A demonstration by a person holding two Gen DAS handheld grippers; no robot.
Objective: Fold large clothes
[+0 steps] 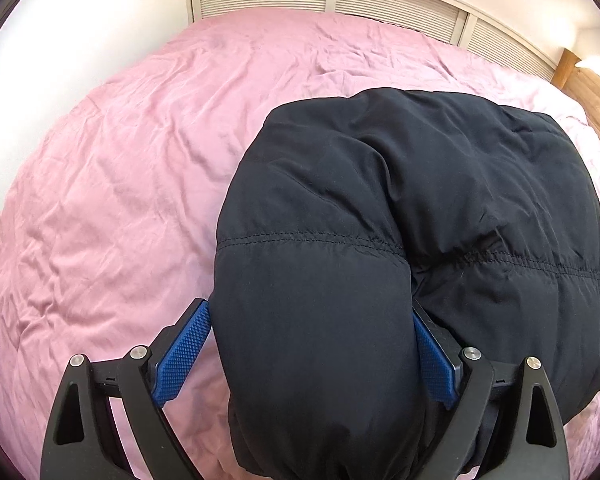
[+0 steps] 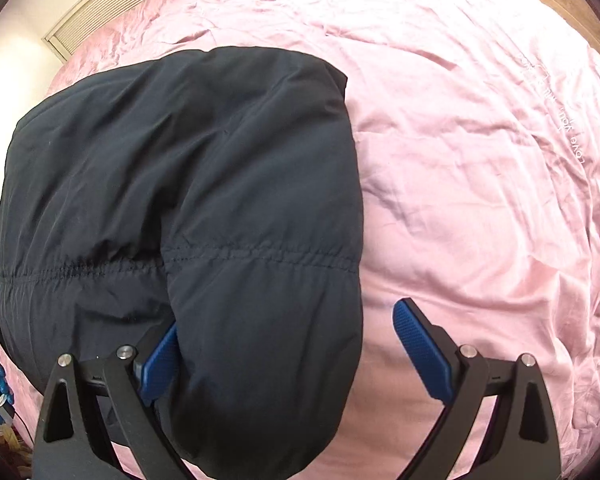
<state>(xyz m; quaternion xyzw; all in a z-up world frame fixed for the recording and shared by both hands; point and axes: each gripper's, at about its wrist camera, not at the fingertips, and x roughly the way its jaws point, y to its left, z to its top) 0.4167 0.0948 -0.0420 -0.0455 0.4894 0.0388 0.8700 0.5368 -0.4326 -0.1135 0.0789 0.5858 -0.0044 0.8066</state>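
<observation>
The puffy black coat (image 1: 400,208) lay folded on the pink bed (image 1: 120,184) — left gripper (image 1: 312,356) pinched its edge, right gripper (image 2: 288,356) spread wide.

Your bed, and the jacket lying on it

You have a bed (image 1: 112,184) spread with a rumpled pink cover (image 2: 480,208), creased all over, with a line of pale lettering stitched toward its right edge in the right wrist view. A black padded jacket (image 1: 400,200) lies directly on that cover, bunched into a rounded heap, a stitched seam running across its near part.
</observation>
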